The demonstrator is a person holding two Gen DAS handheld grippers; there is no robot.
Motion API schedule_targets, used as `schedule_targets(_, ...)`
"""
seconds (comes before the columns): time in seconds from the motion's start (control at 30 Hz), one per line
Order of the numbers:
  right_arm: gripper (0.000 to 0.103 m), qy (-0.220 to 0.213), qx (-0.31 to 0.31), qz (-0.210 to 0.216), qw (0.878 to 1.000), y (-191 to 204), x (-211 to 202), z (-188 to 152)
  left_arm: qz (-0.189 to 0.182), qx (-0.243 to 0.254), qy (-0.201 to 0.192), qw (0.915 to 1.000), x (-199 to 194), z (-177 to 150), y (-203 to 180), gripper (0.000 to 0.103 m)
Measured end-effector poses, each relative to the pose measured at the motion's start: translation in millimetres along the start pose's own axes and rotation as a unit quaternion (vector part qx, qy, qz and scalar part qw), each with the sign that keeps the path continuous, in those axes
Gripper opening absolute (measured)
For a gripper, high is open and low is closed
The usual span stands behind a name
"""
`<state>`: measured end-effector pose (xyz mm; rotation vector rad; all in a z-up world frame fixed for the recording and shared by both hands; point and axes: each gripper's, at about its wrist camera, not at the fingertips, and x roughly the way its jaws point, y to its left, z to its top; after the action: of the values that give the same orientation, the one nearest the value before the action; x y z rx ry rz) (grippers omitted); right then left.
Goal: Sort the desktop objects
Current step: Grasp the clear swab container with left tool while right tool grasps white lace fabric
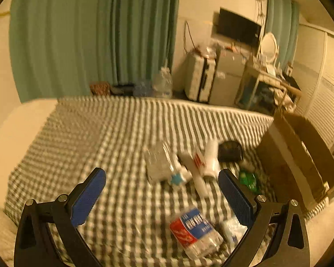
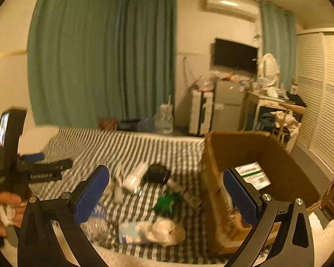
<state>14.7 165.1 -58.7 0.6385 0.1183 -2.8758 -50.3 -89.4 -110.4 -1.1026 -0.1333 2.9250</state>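
Crinkled plastic bottle (image 1: 194, 231) on gingham (image 1: 100, 133)

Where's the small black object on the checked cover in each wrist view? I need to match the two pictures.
Left wrist view: the small black object lies right of centre, beyond the white tube, left of the cardboard box.
Right wrist view: near centre, right of the white tube, left of the cardboard box.
Shared landmark: the wall-mounted black screen.
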Motion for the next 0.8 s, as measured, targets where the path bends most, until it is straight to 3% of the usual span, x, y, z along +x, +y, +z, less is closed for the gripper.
schedule_targets(0.23,0.088,0.081,0.011,0.029,0.996,4,48,-36,0.035,0.047,0.077,0.9953,42,-28,-20,0.102)
schedule_targets(0.53,0.086,0.168,0.022,0.026,0.985,3,90,-66,-0.009,0.036,0.178,0.9833,86,-56,-26,0.1)
schedule_targets(0.63,0.076,0.195,0.022,0.023,0.98,4,102,-76,-0.016,0.037,0.21,0.9768,99,-62,-29,0.099)
schedule_targets(0.73,0.075,0.218,0.024,0.022,0.976,4,111,-84,-0.007,0.059,0.247,0.9672,114,-71,-37,0.09)
schedule_targets(0.8,0.072,0.232,0.023,0.022,0.972,5,116,-88,0.0,0.07,0.257,0.9639,119,-75,-40,0.077)
